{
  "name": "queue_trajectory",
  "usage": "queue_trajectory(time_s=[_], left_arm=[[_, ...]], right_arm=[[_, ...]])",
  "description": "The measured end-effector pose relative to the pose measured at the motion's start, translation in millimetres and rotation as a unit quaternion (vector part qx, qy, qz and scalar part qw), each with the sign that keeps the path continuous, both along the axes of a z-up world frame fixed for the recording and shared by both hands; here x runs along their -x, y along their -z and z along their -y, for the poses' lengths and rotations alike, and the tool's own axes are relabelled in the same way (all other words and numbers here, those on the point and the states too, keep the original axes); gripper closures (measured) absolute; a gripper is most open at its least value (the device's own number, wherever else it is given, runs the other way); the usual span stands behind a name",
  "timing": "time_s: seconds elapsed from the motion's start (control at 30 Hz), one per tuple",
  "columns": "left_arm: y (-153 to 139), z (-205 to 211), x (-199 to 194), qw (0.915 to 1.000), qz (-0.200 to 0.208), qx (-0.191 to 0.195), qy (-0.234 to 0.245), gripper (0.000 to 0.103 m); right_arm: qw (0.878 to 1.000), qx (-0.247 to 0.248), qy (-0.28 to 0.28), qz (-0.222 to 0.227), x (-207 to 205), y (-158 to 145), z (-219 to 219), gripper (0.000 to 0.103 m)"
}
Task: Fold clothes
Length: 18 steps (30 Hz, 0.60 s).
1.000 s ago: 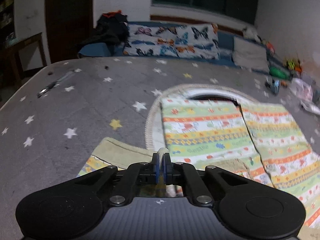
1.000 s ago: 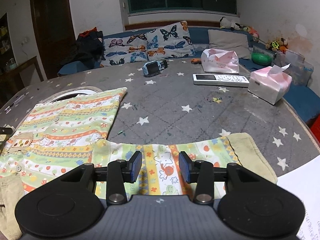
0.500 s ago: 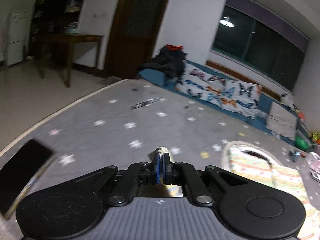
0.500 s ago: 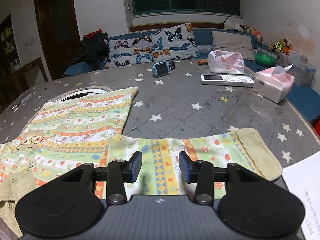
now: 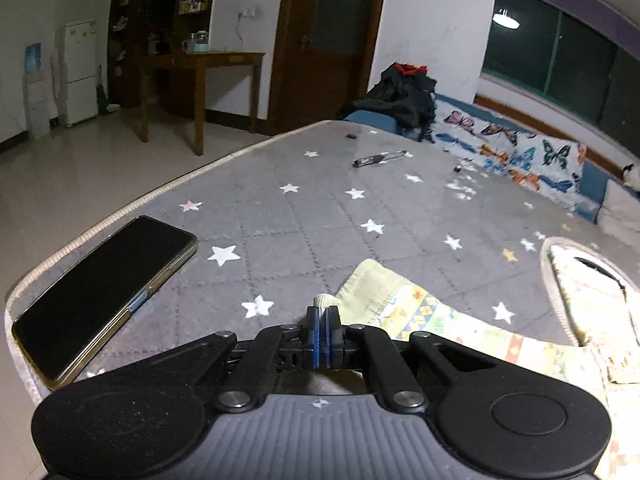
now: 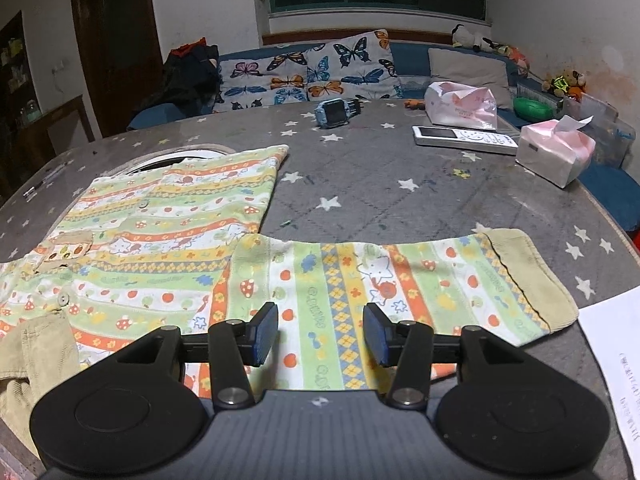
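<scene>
A child's striped shirt (image 6: 172,216) with small prints lies flat on the grey star-patterned mat (image 6: 400,200). Its right sleeve (image 6: 400,276) stretches sideways and ends in a tan cuff (image 6: 528,276). My right gripper (image 6: 322,334) hovers over that sleeve. Its jaws are opening, and the cloth lies below them, untouched by the pads. In the left wrist view my left gripper (image 5: 322,320) is shut on the pale cuff edge (image 5: 326,300) of the left sleeve (image 5: 400,304). That sleeve trails right toward the shirt's collar (image 5: 560,264).
A black phone (image 5: 104,292) lies by the mat's left edge, with a pen (image 5: 380,158) farther back. On the right stand a blue watch (image 6: 338,112), a remote (image 6: 464,140), a tissue box (image 6: 554,152) and a white paper (image 6: 616,360). A sofa with butterfly cushions (image 6: 304,72) runs behind.
My left gripper swung left with the cuff, drawing the sleeve out from the shirt; the phone and mat edge came into view. My right gripper's jaws widened a little.
</scene>
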<state>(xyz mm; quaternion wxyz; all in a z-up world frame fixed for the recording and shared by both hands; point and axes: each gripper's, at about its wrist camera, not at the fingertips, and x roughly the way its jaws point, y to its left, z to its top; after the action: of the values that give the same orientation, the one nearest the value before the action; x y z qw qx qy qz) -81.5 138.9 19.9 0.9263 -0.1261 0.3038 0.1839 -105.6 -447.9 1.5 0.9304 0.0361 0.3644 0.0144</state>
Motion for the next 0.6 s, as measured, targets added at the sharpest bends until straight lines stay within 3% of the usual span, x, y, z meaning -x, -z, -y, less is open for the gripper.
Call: queue_trajectory(time_s=[0.13, 0.33, 0.6], left_arm=[[5.7, -4.3, -3.4, 0.9999, -0.003, 0.010, -0.005, 0.100], [-4.9, -12.1, 1.3, 0.9984, 0.027, 0.049, -0.007, 0.100], [5.1, -13.3, -0.7, 0.9978, 0.010, 0.065, -0.009, 0.097]], right_arm=[[1.000, 0.002, -0.016, 0.005, 0.8, -2.4, -9.0, 0.055], [0.998, 0.008, -0.054, 0.017, 1.0, -8.1, -29.3, 0.050], [0.994, 0.005, -0.112, 0.019, 4.0, -8.4, -62.9, 0.049]])
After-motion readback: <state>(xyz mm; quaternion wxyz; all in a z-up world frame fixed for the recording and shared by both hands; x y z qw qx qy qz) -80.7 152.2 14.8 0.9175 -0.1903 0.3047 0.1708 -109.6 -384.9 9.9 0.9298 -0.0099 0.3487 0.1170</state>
